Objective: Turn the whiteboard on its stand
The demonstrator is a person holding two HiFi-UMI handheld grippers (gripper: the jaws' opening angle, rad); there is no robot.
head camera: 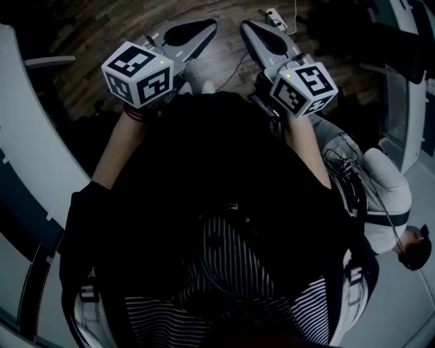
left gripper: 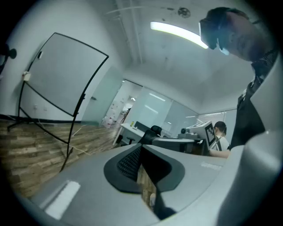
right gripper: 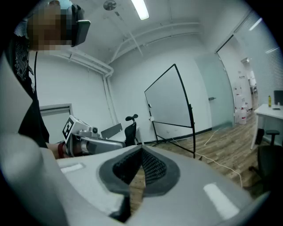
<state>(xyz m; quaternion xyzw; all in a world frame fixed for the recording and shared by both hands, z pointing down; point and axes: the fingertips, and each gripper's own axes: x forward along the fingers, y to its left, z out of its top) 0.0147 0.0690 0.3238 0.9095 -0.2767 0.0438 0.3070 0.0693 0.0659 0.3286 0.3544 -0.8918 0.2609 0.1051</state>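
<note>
The whiteboard point(left gripper: 62, 73) stands tilted on its black stand point(left gripper: 73, 128) some way off, on the wooden floor at the left of the left gripper view. The right gripper view shows the same whiteboard point(right gripper: 170, 99) ahead and to the right, by the white wall. My left gripper point(head camera: 209, 26) and right gripper point(head camera: 246, 27) are held close to my body, pointing forward, far from the board. Both are shut with nothing between the jaws. The left gripper point(left gripper: 140, 149) and right gripper point(right gripper: 141, 151) show their pads meeting at the tips.
A person point(head camera: 401, 224) sits to my right at a desk. A white desk point(right gripper: 270, 110) and a dark chair point(right gripper: 269, 161) stand at the right. A cable point(right gripper: 223, 164) trails across the floor below the board. A power strip point(head camera: 274, 15) lies ahead.
</note>
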